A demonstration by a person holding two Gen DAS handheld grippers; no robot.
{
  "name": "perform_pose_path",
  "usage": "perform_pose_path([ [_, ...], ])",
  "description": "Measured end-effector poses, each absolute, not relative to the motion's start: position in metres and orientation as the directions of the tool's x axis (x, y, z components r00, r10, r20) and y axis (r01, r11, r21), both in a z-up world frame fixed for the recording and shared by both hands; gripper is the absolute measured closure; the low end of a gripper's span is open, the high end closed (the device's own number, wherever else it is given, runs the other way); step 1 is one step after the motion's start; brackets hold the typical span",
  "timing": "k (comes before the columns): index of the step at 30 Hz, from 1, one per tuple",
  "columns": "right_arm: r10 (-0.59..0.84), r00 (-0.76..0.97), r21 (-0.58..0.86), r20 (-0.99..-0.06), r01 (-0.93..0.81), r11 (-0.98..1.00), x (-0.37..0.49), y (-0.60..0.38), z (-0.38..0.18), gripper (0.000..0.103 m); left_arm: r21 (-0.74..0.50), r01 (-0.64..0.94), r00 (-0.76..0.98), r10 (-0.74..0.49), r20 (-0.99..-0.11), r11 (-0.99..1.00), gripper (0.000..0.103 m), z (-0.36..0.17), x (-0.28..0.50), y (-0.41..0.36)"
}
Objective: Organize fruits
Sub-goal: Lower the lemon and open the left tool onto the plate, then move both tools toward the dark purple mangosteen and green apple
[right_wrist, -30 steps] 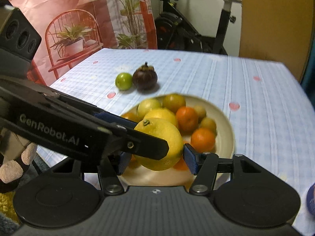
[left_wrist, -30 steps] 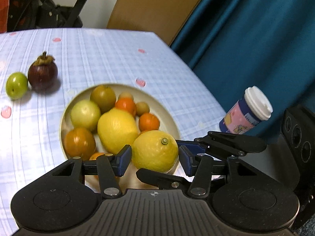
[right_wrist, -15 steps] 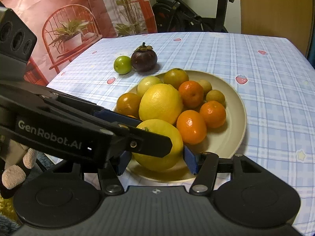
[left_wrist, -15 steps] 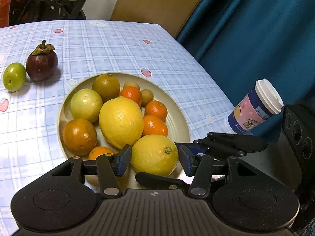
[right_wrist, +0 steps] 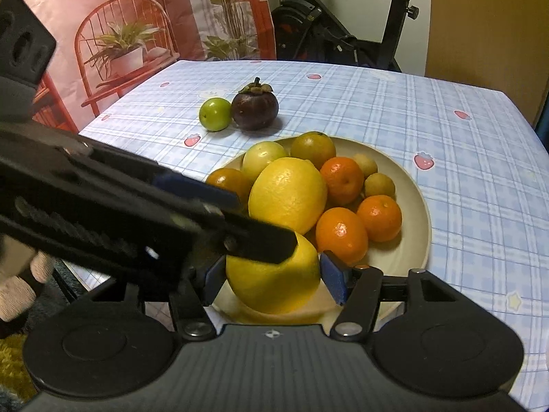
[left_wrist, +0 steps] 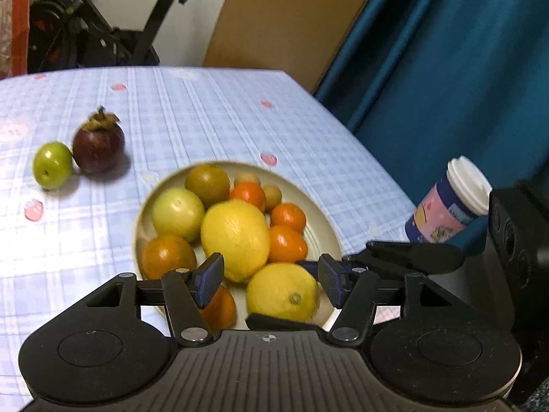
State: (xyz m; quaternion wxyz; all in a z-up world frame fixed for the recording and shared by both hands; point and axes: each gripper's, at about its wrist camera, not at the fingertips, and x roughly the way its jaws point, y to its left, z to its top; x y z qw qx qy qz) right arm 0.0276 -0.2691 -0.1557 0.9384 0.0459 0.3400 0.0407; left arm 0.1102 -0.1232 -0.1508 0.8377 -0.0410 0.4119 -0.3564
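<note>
Yellow lemon [right_wrist: 274, 276] between right gripper [right_wrist: 274, 276] jaws; left gripper [left_wrist: 271, 283] jaws apart

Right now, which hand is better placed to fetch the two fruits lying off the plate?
Left. The left tool is open, loose around the lemon, and the green fruit and purple fruit lie toward its side. The right tool seems to grip the lemon on both sides.

2 lemons [right_wrist: 287, 195], 1 mangosteen [right_wrist: 254, 109], 1 plate [right_wrist: 417, 206], 1 cup [left_wrist: 449, 206]
</note>
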Motion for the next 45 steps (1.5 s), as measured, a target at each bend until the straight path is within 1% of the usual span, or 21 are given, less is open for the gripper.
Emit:
perform_pose_path([
  [3, 0.102, 0.767, 0.104, -0.633, -0.046, 0.993, 0.028, -0.268, -0.154, 0.034, -0.347, 0.55, 0.455, -0.621, -0.638, 0.76, 0.04, -0.145, 0.11, -0.115],
  [4, 0.099, 0.771, 0.1, -0.629, -0.047, 0.994, 0.027, -0.267, -0.152, 0.03, -0.341, 0.545, 0.471, -0.616, -0.631, 0.766, 0.04, -0.143, 0.11, -0.113],
  [7, 0.098, 0.789, 0.09, -0.607, -0.054, 0.994, 0.023, -0.265, -0.146, 0.026, -0.319, 0.53, 0.517, -0.598, -0.613, 0.786, 0.04, -0.138, 0.112, -0.105],
  [14, 0.108, 0.819, 0.088, -0.564, -0.071, 0.994, 0.022, -0.264, -0.132, 0.026, -0.32, 0.461, 0.587, -0.555, -0.59, 0.828, 0.04, -0.132, 0.124, -0.082],
  [21, 0.128, 0.846, 0.085, -0.518, -0.098, 0.992, 0.034, -0.266, -0.112, 0.025, -0.296, 0.377, 0.667, -0.479, -0.57, 0.877, 0.04, -0.123, 0.148, -0.047],
  [28, 0.152, 0.872, 0.025, -0.466, -0.158, 0.987, 0.067, -0.265, -0.088, 0.026, -0.272, 0.303, 0.73, -0.406, -0.55, 0.913, 0.04, -0.115, 0.177, -0.017],
  [32, 0.161, 0.872, -0.024, -0.463, -0.194, 0.981, 0.097, -0.259, -0.082, 0.026, -0.275, 0.314, 0.716, -0.417, -0.56, 0.909, 0.04, -0.115, 0.195, -0.014],
  [34, 0.166, 0.867, -0.038, -0.469, -0.208, 0.977, 0.113, -0.255, -0.083, 0.026, -0.284, 0.339, 0.697, -0.442, -0.564, 0.897, 0.04, -0.116, 0.206, -0.017],
  [38, 0.17, 0.848, -0.076, -0.502, -0.239, 0.968, 0.147, -0.247, -0.093, 0.027, -0.321, 0.404, 0.63, -0.515, -0.582, 0.857, 0.04, -0.123, 0.235, -0.026],
  [40, 0.174, 0.832, -0.086, -0.527, -0.256, 0.963, 0.164, -0.244, -0.099, 0.027, -0.34, 0.418, 0.586, -0.536, -0.608, 0.842, 0.041, -0.13, 0.253, -0.032],
  [45, 0.188, 0.784, -0.058, -0.591, -0.273, 0.96, 0.198, -0.245, -0.114, 0.027, -0.411, 0.415, 0.473, -0.579, -0.664, 0.811, 0.04, -0.148, 0.291, -0.041],
])
